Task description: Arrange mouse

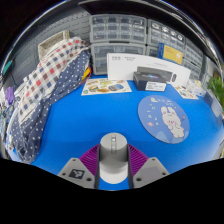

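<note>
A grey and white computer mouse (113, 155) sits between my two fingers, its nose pointing away from me over the blue tabletop (80, 125). Both purple pads (91, 158) press against its sides, so my gripper (113, 168) is shut on it. A round blue mouse mat (163, 117) with a cartoon print lies on the table ahead and to the right of the fingers. The underside of the mouse is hidden, so I cannot tell if it touches the table.
A plaid and dotted cloth (45, 85) is draped at the left. A black box (155, 74) on white boxes (125, 64) stands at the back, with printed cards (106, 87) before them. Grey drawer cabinets (115, 30) line the wall. A green plant (217, 92) is at the right.
</note>
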Motion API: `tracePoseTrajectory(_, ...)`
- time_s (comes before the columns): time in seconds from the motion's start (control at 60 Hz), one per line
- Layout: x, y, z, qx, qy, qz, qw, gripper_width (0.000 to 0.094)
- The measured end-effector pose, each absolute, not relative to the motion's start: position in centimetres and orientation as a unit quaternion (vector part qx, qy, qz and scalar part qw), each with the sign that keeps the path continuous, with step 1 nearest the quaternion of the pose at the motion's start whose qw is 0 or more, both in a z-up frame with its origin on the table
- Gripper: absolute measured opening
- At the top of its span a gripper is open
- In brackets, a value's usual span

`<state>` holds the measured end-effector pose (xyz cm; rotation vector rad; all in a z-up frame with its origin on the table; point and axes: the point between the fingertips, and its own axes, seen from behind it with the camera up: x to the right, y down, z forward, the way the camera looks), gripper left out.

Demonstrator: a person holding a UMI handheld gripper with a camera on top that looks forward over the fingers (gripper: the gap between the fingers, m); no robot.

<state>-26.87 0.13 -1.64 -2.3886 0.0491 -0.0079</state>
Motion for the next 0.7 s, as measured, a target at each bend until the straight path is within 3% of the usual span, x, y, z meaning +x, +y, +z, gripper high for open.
tracePoseTrajectory(0.017, -26.9, 0.2, -1.6, -0.929, 0.018, -0.003, 0.369, 0.0391)
tracePoseTrajectory(0.2, -28.4, 0.4, -0.6, -0.932, 0.005, 0.037, 0.362, 0.0326)
tracePoseTrajectory(0.267, -28.9, 1.6, 2.6, -0.921, -0.016, 0.049, 0.387, 0.0324)
tracePoseTrajectory(0.367, -28.9, 4.7, 10.0, -0.894, -0.042, 0.063, 0.442, 0.0324)
tracePoseTrajectory(0.533, -23.8, 10.5, 20.3, -0.855, -0.054, 0.050, 0.513, 0.0324)
tracePoseTrajectory(0.6, -20.7, 12.2, 22.0, -0.849, -0.049, 0.043, 0.525, 0.0324)
tracePoseTrajectory(0.7, -16.0, 14.1, 20.9, -0.857, -0.034, 0.035, 0.513, 0.0322)
